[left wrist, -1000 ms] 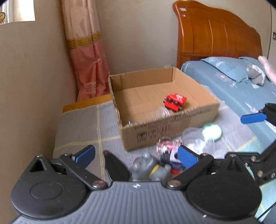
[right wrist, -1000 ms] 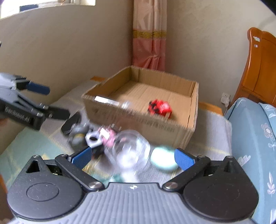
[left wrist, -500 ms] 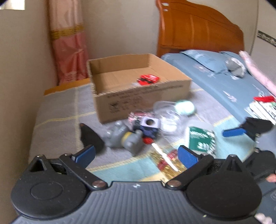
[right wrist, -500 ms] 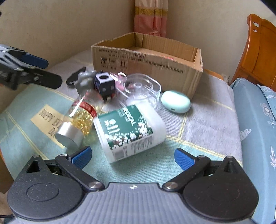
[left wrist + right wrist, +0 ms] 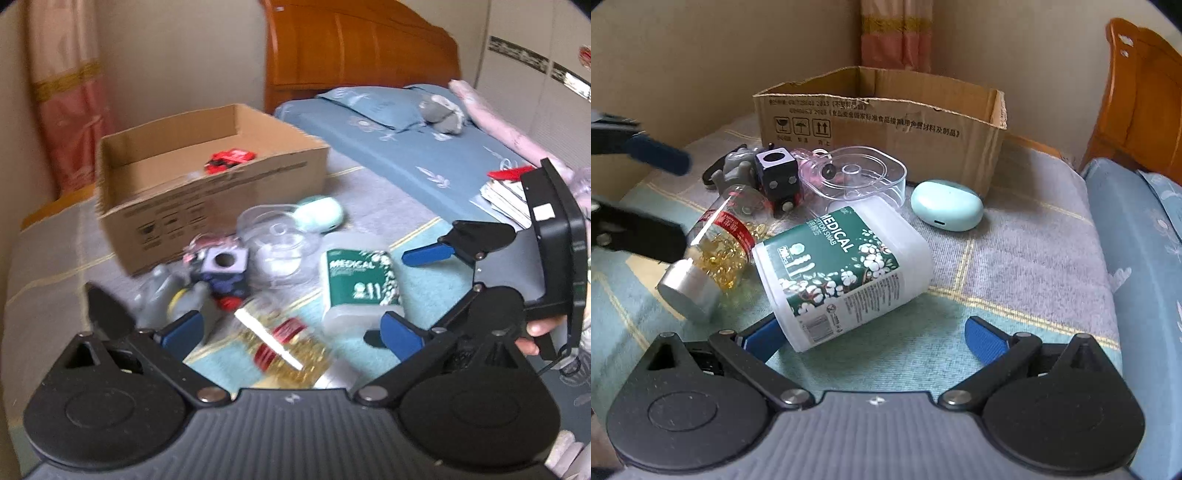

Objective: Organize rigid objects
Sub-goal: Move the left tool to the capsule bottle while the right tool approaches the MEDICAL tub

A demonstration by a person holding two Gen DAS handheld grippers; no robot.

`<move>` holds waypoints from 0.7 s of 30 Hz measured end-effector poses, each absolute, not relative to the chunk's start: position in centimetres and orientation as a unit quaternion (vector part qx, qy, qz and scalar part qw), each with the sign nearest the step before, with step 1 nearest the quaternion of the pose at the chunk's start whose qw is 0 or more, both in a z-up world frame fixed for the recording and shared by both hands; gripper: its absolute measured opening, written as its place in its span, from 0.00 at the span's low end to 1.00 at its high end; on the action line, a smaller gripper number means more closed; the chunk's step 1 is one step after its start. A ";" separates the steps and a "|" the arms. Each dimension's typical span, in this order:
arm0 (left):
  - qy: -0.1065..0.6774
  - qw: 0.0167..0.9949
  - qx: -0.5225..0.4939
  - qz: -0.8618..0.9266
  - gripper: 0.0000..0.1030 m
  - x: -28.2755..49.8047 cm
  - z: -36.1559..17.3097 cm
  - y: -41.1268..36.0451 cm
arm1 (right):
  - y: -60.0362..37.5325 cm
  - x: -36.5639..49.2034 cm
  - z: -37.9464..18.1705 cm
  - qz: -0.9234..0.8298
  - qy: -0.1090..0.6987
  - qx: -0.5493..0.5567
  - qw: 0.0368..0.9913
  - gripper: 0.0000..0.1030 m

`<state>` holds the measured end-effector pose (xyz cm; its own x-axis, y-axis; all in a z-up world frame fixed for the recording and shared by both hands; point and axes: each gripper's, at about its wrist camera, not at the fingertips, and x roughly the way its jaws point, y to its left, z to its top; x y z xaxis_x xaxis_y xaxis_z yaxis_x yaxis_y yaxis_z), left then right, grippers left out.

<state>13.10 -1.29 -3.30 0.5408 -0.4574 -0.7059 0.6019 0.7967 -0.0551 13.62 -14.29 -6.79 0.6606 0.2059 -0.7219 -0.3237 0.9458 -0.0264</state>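
A cardboard box [image 5: 886,114] [image 5: 207,206] stands at the back with a red toy [image 5: 229,160] inside. In front lie a white "Medical" swab tub [image 5: 846,273] [image 5: 358,280], a capsule bottle with a silver cap [image 5: 713,251] [image 5: 284,343], a clear plastic dish [image 5: 860,177], a mint earbud case [image 5: 945,205], a black-and-white cube [image 5: 777,173] and a grey toy [image 5: 735,170]. My right gripper [image 5: 875,336] is open, its left finger beside the tub's base. My left gripper [image 5: 291,332] is open above the capsule bottle.
The objects lie on a checked blanket [image 5: 1015,266]. A bed with a blue sheet [image 5: 406,155] and a wooden headboard [image 5: 354,55] is to the right. A stack of books [image 5: 506,192] lies on the bed. Walls and a pink curtain [image 5: 894,33] stand behind the box.
Both grippers have pulled back and down from the box. The right gripper has come close to the swab tub; the left now hovers over the capsule bottle.
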 end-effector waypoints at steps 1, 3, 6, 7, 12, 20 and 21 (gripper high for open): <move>0.371 0.870 0.100 -0.310 0.98 13.4 -3.5 -1.7 | -14.5 13.5 -6.8 0.149 0.384 -0.077 0.908 1.00; 0.372 0.865 0.103 -0.320 0.98 14.2 -3.8 -2.4 | -14.6 13.4 -6.8 0.150 0.383 -0.078 0.908 1.00; 0.382 0.855 0.109 -0.332 0.98 15.0 -4.5 -3.2 | -14.7 13.4 -6.8 0.151 0.383 -0.078 0.908 1.00; 0.384 0.852 0.111 -0.337 0.98 15.1 -4.7 -3.3 | -14.7 13.4 -6.8 0.151 0.383 -0.078 0.908 1.00; 0.388 0.842 0.128 -0.352 0.98 14.8 -5.0 -3.1 | -15.2 13.0 -6.8 0.155 0.379 -0.079 0.909 1.00; 0.407 0.803 0.179 -0.396 0.98 11.7 -5.0 -2.3 | -15.4 12.8 -6.8 0.158 0.378 -0.080 0.909 1.00; 0.407 0.800 0.187 -0.399 0.98 11.4 -5.0 -2.3 | -15.4 12.8 -6.8 0.158 0.378 -0.080 0.909 1.00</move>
<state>11.44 -2.26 -5.01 0.3515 -0.4860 -0.8002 0.7903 0.6123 -0.0247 12.78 -15.37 -6.81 0.6642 0.2266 -0.7124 -0.3470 0.9375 -0.0253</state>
